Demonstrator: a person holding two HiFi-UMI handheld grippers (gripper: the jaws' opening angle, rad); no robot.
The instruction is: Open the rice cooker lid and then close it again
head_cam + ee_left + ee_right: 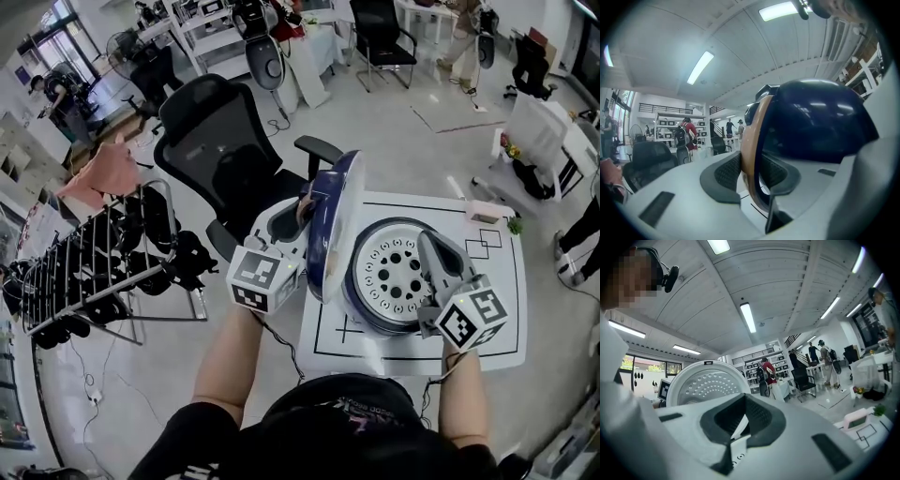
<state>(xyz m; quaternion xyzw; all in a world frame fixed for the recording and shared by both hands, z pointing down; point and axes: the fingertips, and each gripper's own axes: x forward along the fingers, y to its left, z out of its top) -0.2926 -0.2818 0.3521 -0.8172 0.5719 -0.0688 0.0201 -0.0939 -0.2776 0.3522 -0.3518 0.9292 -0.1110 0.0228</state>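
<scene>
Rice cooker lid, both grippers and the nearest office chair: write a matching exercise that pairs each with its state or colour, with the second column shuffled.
Column A
1. lid
2. left gripper
3. right gripper
4. office chair

Column B
a. jaws together, nothing held
b. black, nobody seated
c. raised upright, open
d. clamped on the lid's rim

Pairs: 1-c, 2-d, 3-a, 4-b

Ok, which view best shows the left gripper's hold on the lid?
Left gripper view: pads clamp the lid rim. Head view shows only the left gripper from behind at the upright lid; right gripper view misses it.
</scene>
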